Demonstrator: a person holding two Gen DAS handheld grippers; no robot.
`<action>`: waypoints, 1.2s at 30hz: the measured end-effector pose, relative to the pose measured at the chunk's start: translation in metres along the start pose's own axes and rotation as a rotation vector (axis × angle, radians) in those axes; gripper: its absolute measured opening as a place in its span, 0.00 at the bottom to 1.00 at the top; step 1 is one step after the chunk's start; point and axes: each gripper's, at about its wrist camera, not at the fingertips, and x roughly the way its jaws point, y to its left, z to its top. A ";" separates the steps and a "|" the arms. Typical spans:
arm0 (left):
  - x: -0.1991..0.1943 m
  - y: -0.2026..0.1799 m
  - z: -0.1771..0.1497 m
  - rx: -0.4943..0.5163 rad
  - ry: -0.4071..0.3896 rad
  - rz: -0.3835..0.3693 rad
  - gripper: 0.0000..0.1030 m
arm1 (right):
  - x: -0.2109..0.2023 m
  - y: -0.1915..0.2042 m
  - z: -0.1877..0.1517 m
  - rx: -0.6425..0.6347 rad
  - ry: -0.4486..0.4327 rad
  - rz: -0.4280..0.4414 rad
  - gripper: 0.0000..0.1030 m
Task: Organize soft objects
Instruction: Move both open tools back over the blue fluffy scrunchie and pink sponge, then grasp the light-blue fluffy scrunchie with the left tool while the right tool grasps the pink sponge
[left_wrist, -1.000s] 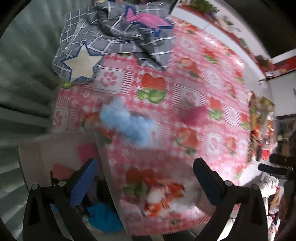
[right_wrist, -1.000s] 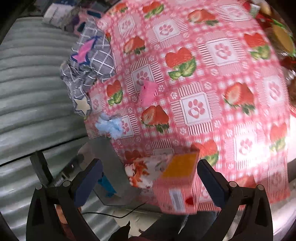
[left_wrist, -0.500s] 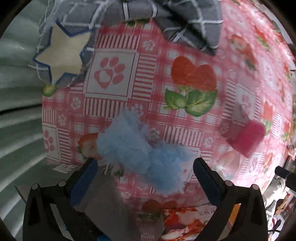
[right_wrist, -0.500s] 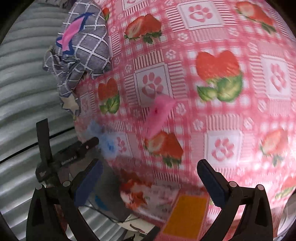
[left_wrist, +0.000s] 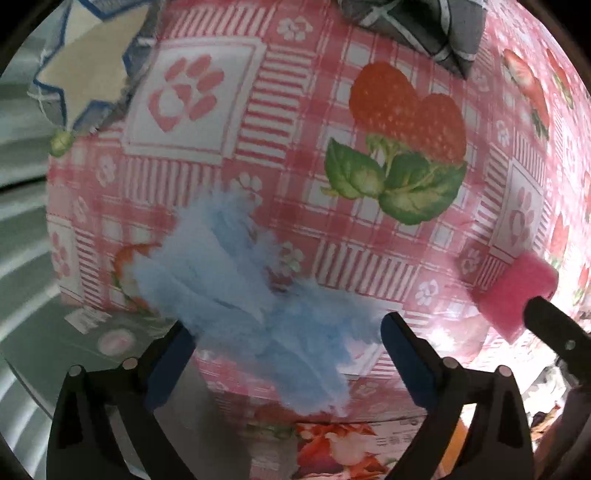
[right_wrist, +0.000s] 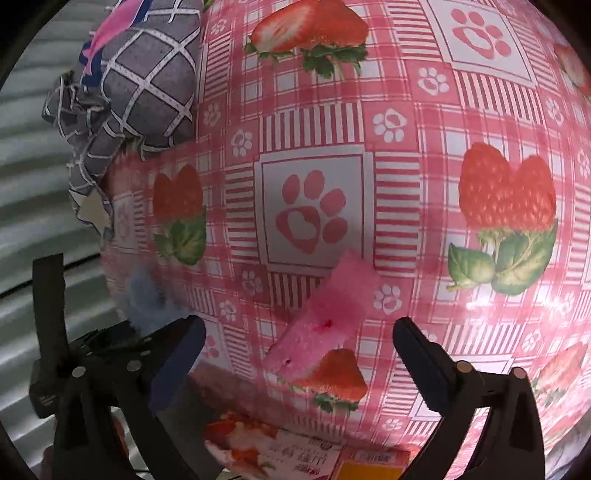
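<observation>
A fluffy light-blue soft piece (left_wrist: 255, 295) lies at the near left edge of the pink strawberry tablecloth (left_wrist: 295, 110). My left gripper (left_wrist: 284, 354) is open, its fingers on either side of the piece's near end. A pink sponge block (right_wrist: 325, 317) lies on the cloth; it also shows in the left wrist view (left_wrist: 513, 295). My right gripper (right_wrist: 295, 354) is open with the sponge between its fingers, just ahead of the tips. The blue piece (right_wrist: 144, 299) shows dimly at the left of the right wrist view, behind the other gripper.
A grey checked cloth with star patches (right_wrist: 140, 85) lies bunched at the far left corner; its cream star (left_wrist: 85, 62) hangs over the edge. A printed floral packet (right_wrist: 273, 454) and an orange box (right_wrist: 373, 465) sit at the near edge. A corrugated wall (right_wrist: 33, 184) runs along the left.
Both grippers have moved forward and down toward the table. The blue piece now sits between the left fingers, and the pink sponge between the right fingers. Both stay open.
</observation>
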 end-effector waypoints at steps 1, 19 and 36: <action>0.002 -0.002 0.000 0.000 0.005 0.001 0.94 | 0.001 0.001 -0.001 -0.010 0.002 -0.014 0.79; -0.035 -0.038 -0.052 0.155 -0.317 -0.077 0.36 | -0.051 -0.028 -0.030 0.017 -0.067 0.124 0.30; -0.081 -0.035 -0.090 0.207 -0.398 -0.051 0.37 | 0.003 0.006 -0.011 -0.070 -0.005 -0.042 0.22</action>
